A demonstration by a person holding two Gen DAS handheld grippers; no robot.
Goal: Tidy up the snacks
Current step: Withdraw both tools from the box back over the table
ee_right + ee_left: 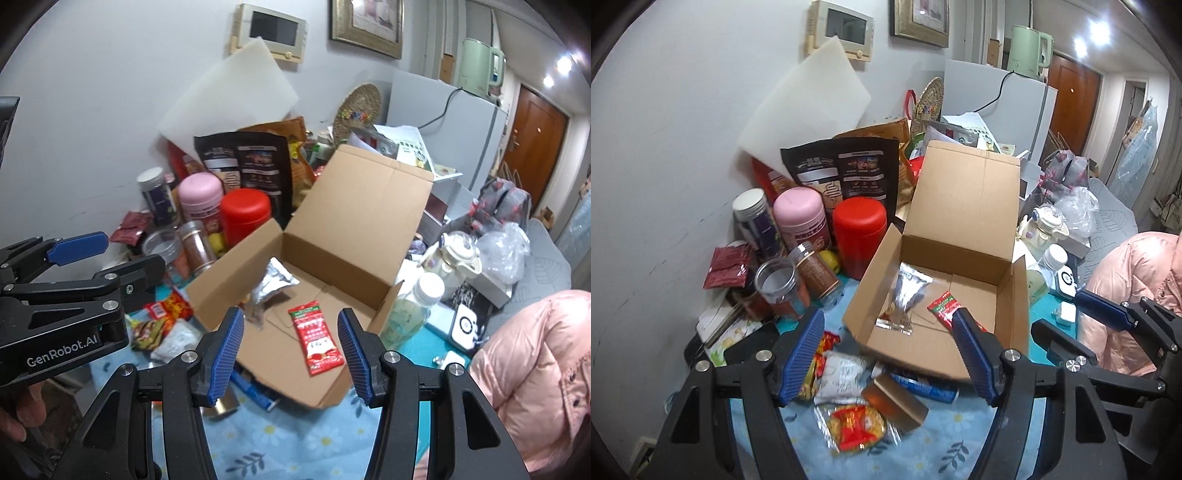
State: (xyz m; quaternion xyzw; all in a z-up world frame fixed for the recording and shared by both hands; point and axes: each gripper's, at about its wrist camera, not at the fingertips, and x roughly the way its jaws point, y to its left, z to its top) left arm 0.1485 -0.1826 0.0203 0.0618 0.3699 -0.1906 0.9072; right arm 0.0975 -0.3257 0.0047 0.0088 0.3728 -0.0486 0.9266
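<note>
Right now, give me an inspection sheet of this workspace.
Surface: table under a blue floral cloth.
Job's things: open cardboard box holds a silver pouch and a red sachet; loose snack packets lie in front of the box.
Clutter: jars and canisters, black bags, teapot, bottle.
Grippers: left gripper and right gripper open, empty.
Cables: black cord on the fridge.
Surroundings: wall panel, kettle, door, pink sleeve.
</note>
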